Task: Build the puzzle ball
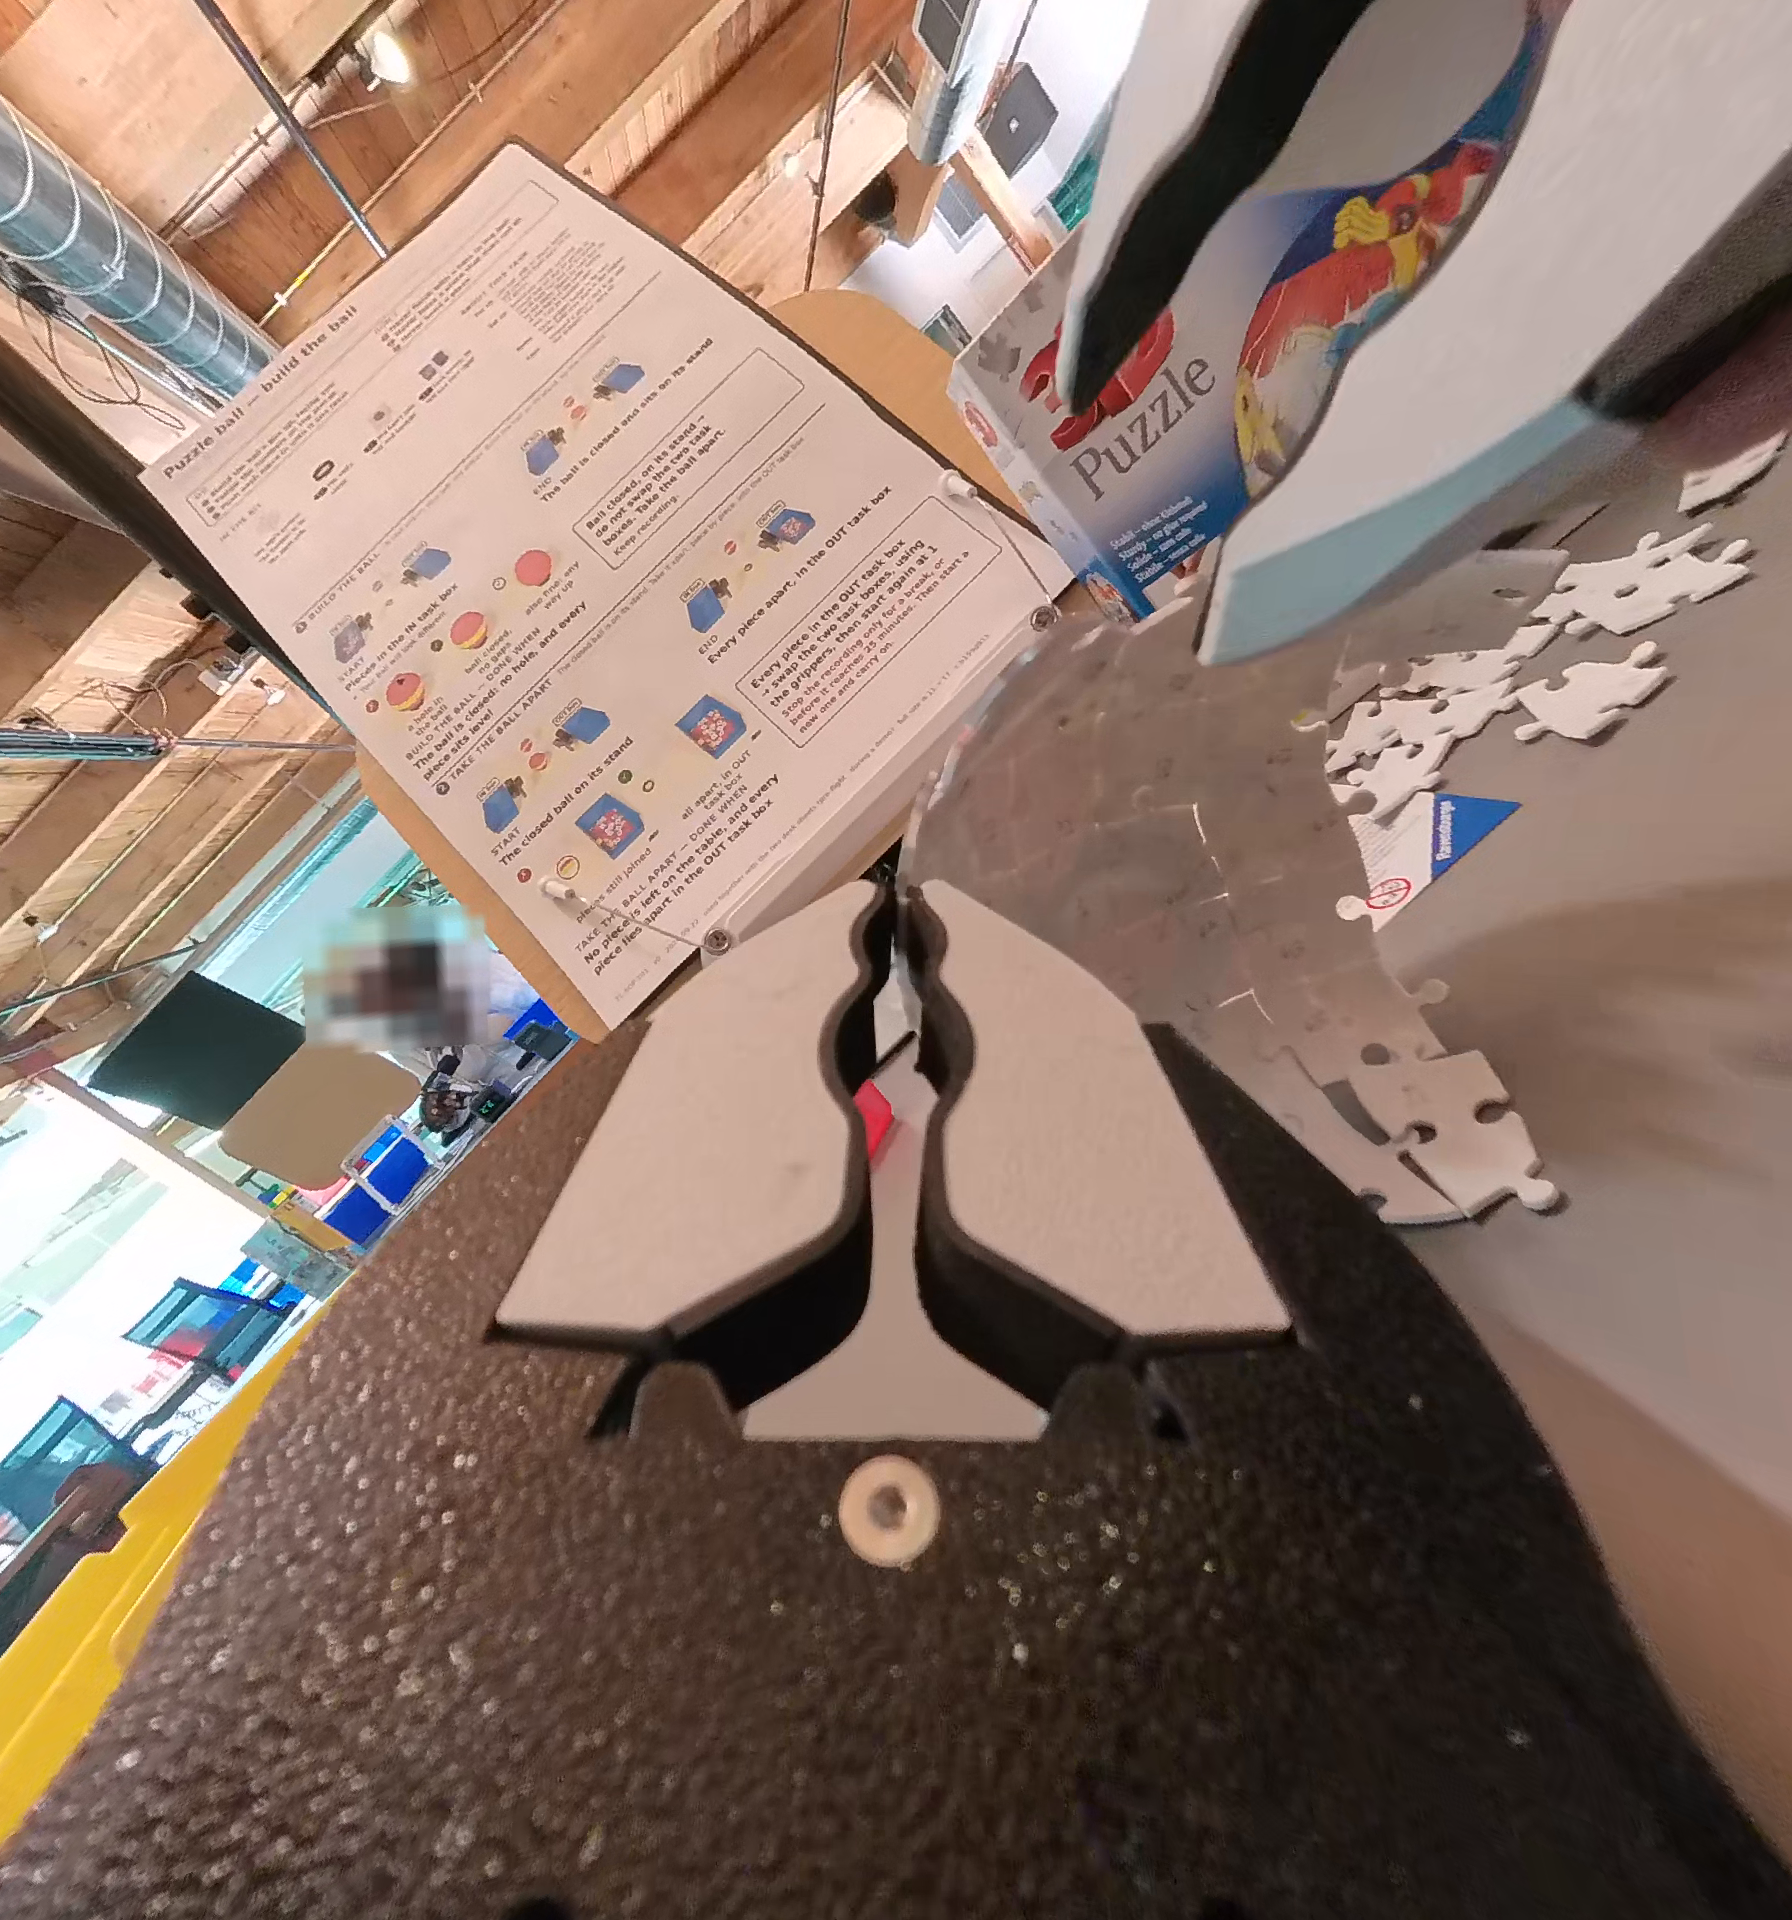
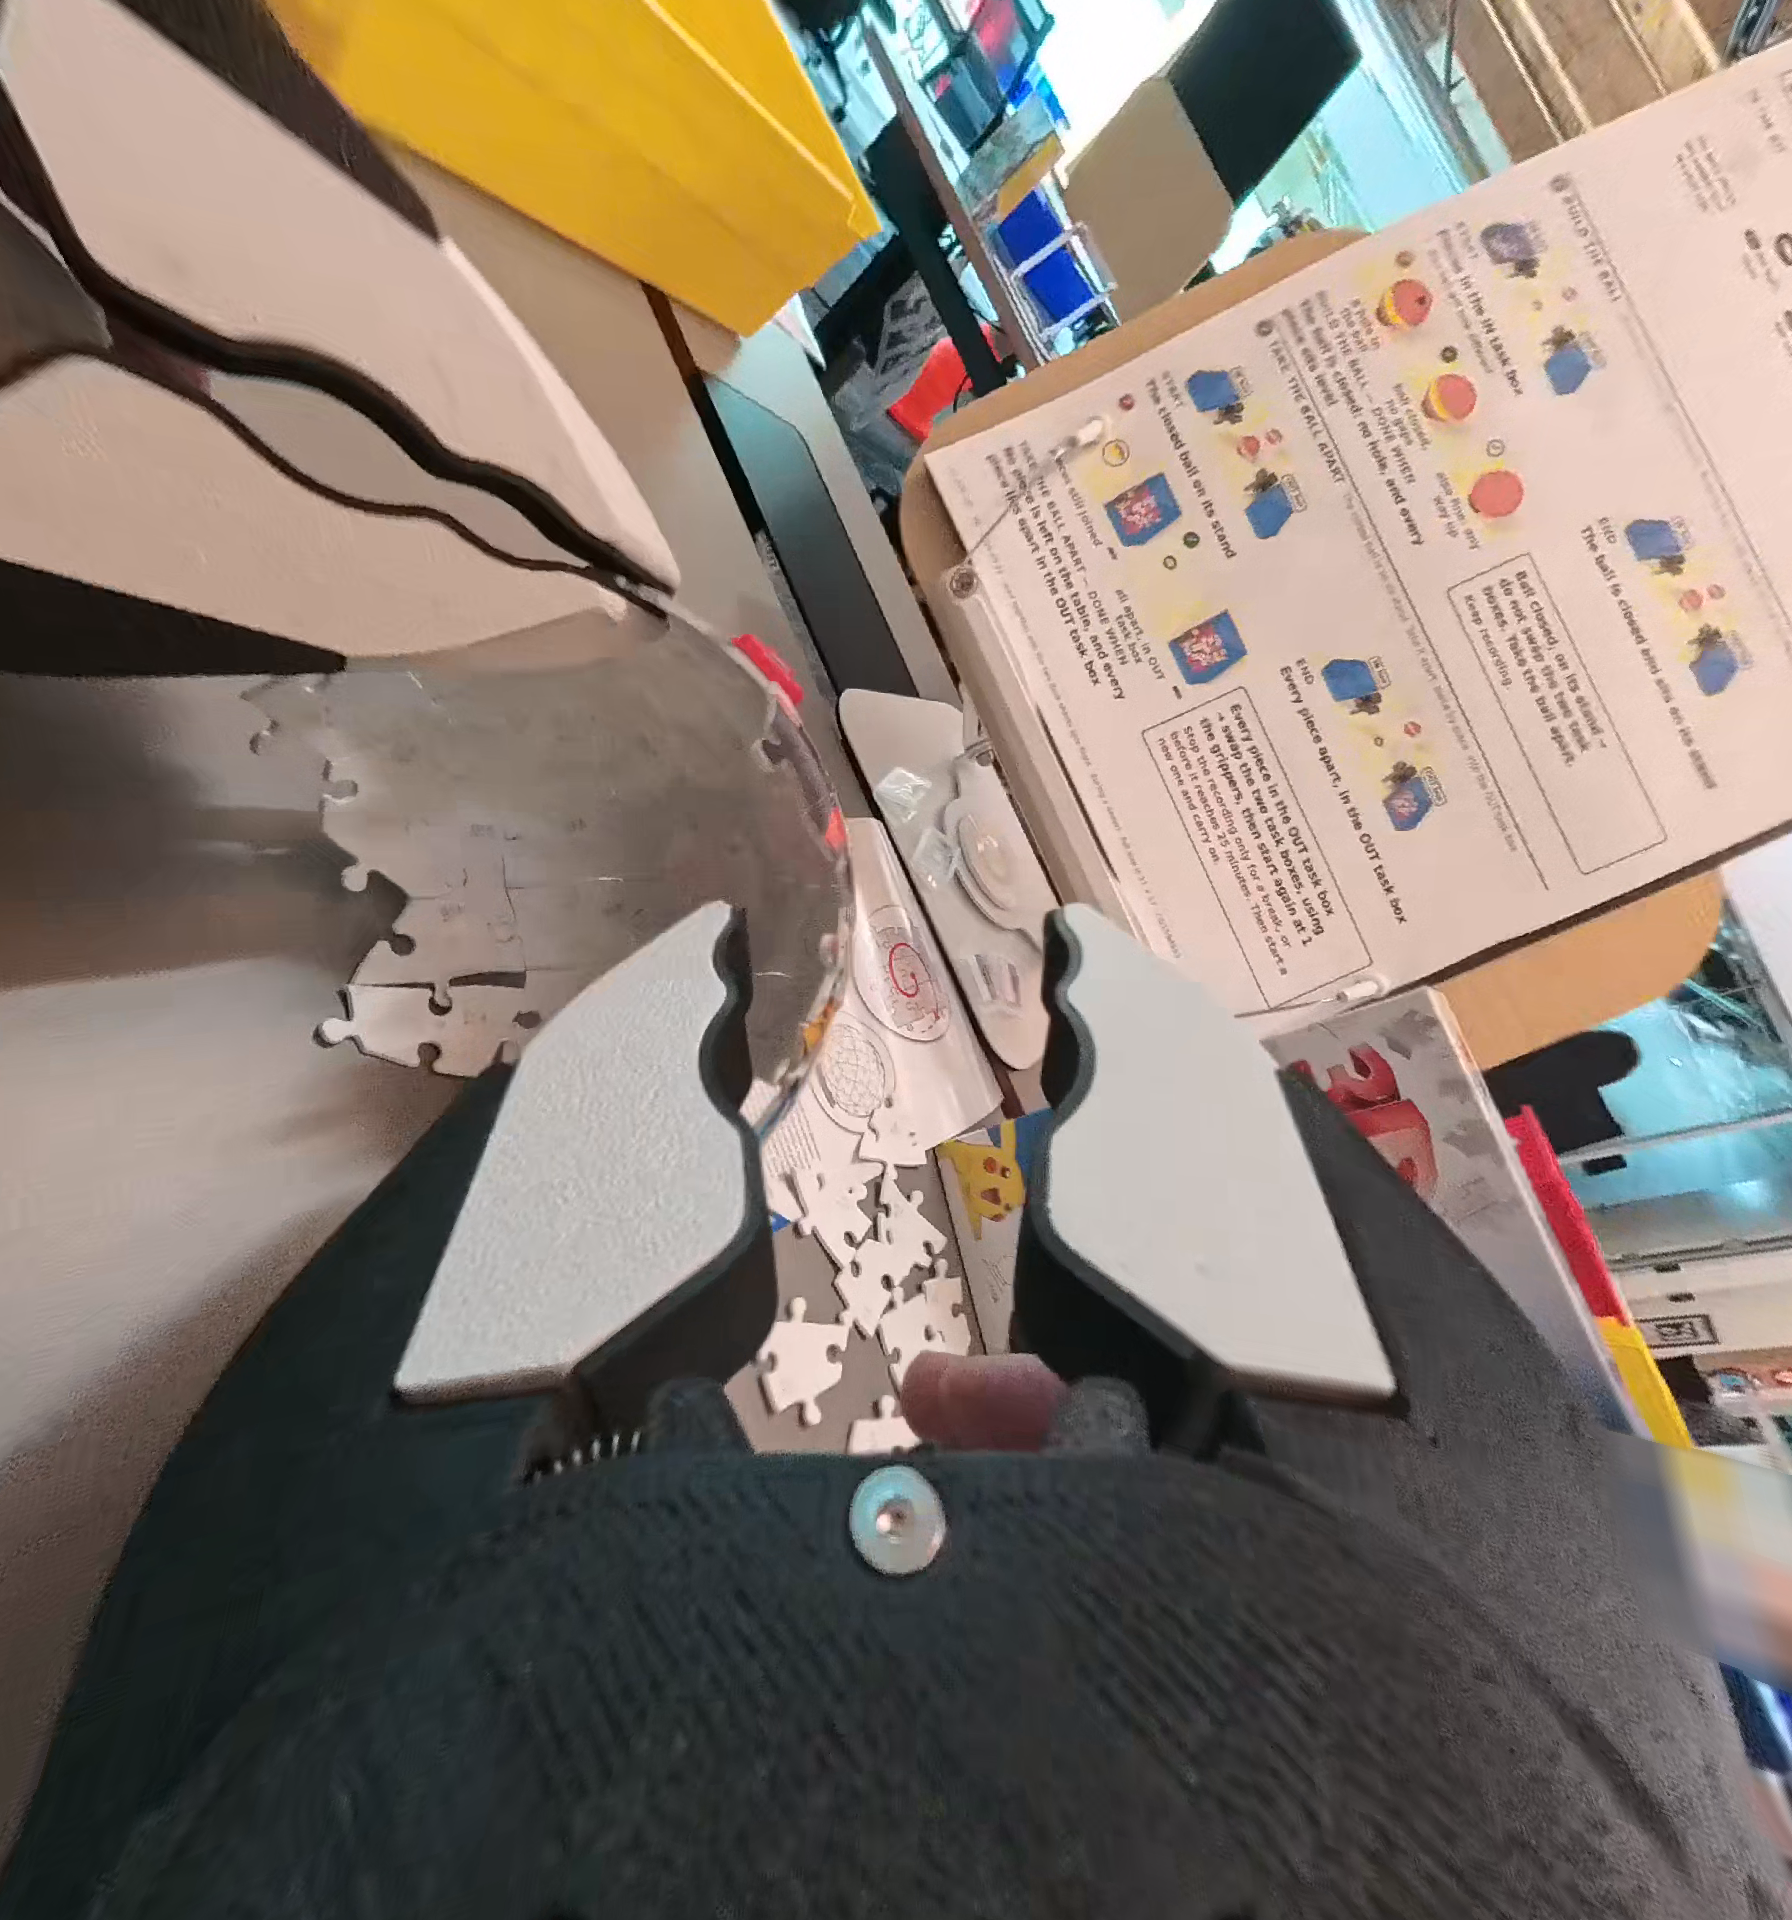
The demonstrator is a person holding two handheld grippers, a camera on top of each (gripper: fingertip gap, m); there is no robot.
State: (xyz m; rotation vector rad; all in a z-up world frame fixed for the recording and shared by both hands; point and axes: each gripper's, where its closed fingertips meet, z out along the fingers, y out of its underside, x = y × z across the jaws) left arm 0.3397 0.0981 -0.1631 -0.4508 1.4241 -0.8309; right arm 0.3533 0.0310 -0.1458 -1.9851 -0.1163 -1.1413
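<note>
We've got the left gripper (image 1: 897,914) w/ jaws pressed together, pinching the rim of the part-built ball shell (image 1: 1162,831), which curves up off the grey table (image 1: 1650,1039) just right of it. The right gripper (image 2: 887,971) hangs w/ jaws spread, empty, above the loose pieces (image 2: 871,1268) that lie near the puzzle box (image 2: 1391,1122). Next, probably: keep the left pinch firm so the shell can't flex, drop the right onto one piece, grip it by its edge & line up the tabs before pressing in.

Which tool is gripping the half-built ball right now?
The left tool, shut on the curved shell's rim. The right tool hangs open, holding nothing.
</note>
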